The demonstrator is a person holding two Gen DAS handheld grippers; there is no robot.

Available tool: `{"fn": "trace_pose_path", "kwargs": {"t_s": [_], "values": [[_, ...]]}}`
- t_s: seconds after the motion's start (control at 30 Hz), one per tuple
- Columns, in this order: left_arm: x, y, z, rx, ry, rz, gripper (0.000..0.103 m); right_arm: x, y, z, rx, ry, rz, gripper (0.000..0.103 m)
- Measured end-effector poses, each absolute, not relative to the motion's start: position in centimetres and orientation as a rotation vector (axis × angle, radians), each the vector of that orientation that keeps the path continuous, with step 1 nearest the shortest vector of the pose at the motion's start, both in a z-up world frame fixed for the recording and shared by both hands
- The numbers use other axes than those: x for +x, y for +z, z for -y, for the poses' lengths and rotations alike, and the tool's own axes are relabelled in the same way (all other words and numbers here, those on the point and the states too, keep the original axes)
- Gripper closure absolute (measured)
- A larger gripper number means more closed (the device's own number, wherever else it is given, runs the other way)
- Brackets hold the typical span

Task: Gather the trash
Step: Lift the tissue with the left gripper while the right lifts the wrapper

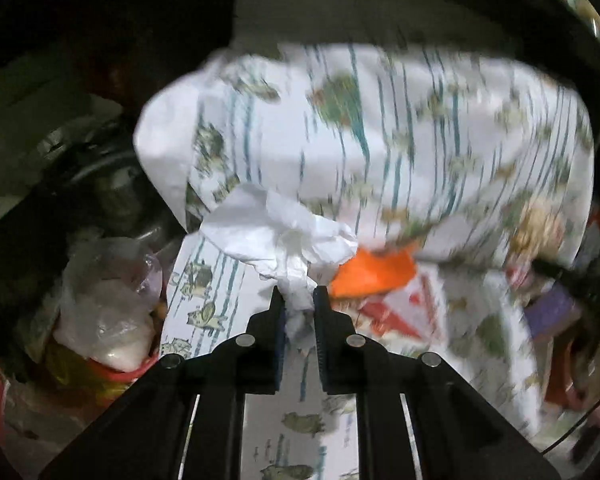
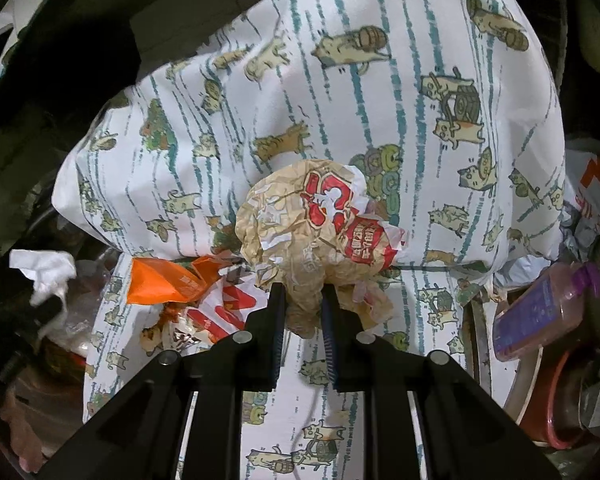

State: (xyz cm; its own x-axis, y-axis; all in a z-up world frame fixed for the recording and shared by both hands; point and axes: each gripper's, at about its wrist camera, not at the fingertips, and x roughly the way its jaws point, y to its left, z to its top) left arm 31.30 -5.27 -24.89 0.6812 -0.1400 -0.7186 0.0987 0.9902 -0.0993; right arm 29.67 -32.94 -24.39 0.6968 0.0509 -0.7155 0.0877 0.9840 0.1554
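Note:
My left gripper [image 1: 299, 300] is shut on a crumpled white tissue [image 1: 280, 232], held above a cat-print cloth [image 1: 220, 312]. The tissue also shows at the left of the right wrist view [image 2: 44, 268]. My right gripper [image 2: 303, 296] is shut on a crumpled brown food wrapper with red print [image 2: 312, 228], held above the same cloth [image 2: 228, 100]. An orange plastic wrapper [image 1: 374, 274] lies on the cloth just ahead of the left gripper and left of the right gripper [image 2: 164, 280], beside red-and-white packaging [image 2: 228, 308].
A cat-print pillow [image 1: 420, 128] lies behind both grippers. A clear bag with white contents [image 1: 108, 312] sits at the left. A purple bottle [image 2: 540, 312] lies at the right by a red-rimmed bowl [image 2: 548, 420]. Dark clutter surrounds the cloth.

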Motion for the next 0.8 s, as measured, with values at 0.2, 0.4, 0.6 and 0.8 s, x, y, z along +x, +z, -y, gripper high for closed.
{"fn": "trace_pose_path", "kwargs": {"t_s": [0.2,0.4,0.6,0.8], "values": [[29.2,-21.8,5.1,0.044,-0.119,-0.628,0.089,28.4,-22.6,31.9,0.164,0.029,-0.739,0.086],[24.6,-18.2,5.0,0.057,-0.161,-0.526,0.089,26.7,-20.9,31.1,0.17,0.073,-0.701,0.086],[17.0,-12.3,4.3,0.023,-0.19,-0.391,0.089,21.7,-15.7,30.0,0.106,0.162,-0.571,0.086],[13.3,-9.3,4.2,-0.002,-0.251,-0.427,0.089,14.5,-11.3,29.1,0.142,0.222,-0.489,0.086]]}}
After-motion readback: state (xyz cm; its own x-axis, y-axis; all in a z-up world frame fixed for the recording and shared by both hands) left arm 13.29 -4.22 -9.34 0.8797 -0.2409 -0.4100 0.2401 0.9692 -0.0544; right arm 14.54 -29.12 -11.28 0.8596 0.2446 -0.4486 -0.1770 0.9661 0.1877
